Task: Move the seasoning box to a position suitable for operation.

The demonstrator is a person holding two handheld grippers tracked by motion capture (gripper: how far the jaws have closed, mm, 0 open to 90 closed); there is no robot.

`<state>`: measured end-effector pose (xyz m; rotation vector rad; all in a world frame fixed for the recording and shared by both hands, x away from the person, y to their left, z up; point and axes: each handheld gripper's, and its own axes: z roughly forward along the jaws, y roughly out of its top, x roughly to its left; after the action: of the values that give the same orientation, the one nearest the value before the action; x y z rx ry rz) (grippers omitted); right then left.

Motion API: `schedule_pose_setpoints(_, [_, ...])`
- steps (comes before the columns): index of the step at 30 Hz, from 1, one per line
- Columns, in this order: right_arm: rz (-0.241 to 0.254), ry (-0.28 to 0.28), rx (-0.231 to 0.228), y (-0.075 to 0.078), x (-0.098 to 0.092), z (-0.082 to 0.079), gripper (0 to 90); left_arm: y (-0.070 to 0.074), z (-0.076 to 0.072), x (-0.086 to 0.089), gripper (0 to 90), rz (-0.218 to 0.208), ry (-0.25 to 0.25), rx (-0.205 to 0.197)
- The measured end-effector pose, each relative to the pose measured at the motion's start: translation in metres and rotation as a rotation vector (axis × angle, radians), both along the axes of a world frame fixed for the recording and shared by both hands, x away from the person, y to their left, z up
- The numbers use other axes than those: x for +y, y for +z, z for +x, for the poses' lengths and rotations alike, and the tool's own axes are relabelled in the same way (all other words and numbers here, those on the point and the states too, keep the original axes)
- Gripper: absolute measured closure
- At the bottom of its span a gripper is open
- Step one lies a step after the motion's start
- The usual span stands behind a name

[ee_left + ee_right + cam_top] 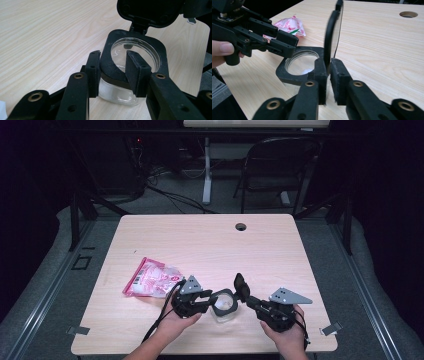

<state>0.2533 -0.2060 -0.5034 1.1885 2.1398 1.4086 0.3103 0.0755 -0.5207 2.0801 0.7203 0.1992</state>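
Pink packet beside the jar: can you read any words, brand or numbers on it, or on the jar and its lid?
Pink packet: red and green printing shows, but it is too small and blurred to read in the high view or the right gripper view.
Jar: clear, no label or text visible.
Lid: plain black, no text visible.
Nothing is legible.

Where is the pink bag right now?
In the high view the pink bag lies flat on the table's left part, just left of the left hand-held gripper and the clear jar.
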Motion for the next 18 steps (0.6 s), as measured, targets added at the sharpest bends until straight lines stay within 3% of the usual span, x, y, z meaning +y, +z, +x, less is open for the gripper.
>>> schedule_pose_setpoints(13, [0.031,-0.013,0.021,-0.0018,-0.0037,0.0014,83.8,-0.0003,-0.0003,-0.0004,65.2,0.0,0.001,-0.007])
schedule_pose_setpoints(18, [0.002,-0.021,0.02,-0.0038,0.0005,0.0017,83.4,-0.0003,-0.0003,-0.0005,65.3,0.002,0.002,-0.006])
